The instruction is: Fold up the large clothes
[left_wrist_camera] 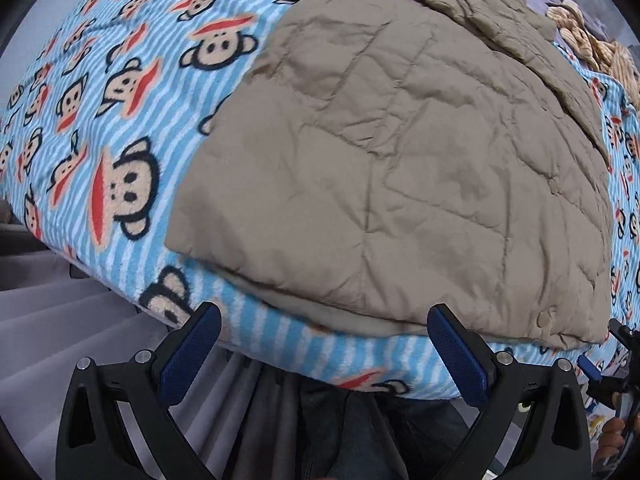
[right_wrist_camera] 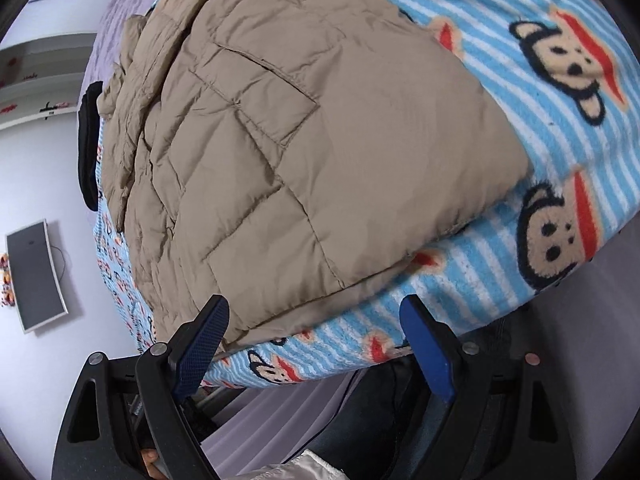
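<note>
A tan quilted puffer jacket [left_wrist_camera: 400, 168] lies flat on a bed covered by a blue striped monkey-print blanket [left_wrist_camera: 120, 120]. Its hem lies along the near bed edge. My left gripper [left_wrist_camera: 324, 320] is open and empty, just short of the hem, over the blanket edge. The jacket also shows in the right wrist view [right_wrist_camera: 320, 160], with a flap pocket facing up. My right gripper [right_wrist_camera: 316, 312] is open and empty, its fingers either side of the jacket's near hem corner, not touching. The right gripper also shows at the left wrist view's right edge [left_wrist_camera: 600, 364].
The blanket [right_wrist_camera: 540, 140] reaches past the jacket on both sides. A tan knitted item [left_wrist_camera: 592, 48] lies at the far right of the bed. A dark object [right_wrist_camera: 88, 140] lies at the bed's left edge. A monitor [right_wrist_camera: 36, 276] hangs on the white wall.
</note>
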{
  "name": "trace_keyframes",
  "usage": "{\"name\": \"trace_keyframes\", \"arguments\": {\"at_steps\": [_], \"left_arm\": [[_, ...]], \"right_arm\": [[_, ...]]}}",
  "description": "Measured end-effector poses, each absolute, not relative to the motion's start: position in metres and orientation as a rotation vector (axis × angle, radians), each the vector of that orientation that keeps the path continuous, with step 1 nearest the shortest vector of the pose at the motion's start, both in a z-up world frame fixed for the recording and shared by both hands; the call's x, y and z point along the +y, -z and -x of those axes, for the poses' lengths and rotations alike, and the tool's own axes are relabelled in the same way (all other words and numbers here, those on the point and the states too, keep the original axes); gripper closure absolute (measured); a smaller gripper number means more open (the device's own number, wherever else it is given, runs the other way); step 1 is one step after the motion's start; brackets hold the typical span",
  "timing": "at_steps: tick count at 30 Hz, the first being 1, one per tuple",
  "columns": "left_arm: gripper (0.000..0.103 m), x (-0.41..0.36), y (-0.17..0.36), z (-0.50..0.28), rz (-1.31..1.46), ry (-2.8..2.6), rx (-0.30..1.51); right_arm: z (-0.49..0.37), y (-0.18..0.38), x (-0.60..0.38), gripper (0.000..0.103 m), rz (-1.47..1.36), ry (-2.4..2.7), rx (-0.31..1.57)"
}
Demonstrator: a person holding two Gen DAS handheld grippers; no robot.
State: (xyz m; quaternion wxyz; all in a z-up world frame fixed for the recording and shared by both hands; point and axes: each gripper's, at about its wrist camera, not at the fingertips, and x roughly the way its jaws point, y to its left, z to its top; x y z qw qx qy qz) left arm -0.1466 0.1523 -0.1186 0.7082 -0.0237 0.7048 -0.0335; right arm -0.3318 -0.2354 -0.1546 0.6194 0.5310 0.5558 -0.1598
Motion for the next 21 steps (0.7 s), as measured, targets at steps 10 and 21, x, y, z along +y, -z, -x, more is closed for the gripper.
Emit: {"name": "trace_keyframes", "arguments": {"at_steps": [10,21], "left_arm": [[0.001,0.166,0.154,0.14,0.411,0.231,1.611],[0.086,0.164,0.159,0.093,0.506,0.3,1.555]], "right_arm": [[0.341,0.181,-0.245,0.014,-1.391,0.392,1.2],[0.338,0.205,-0.253,0.014,-1.591,0.411,1.032]]}}
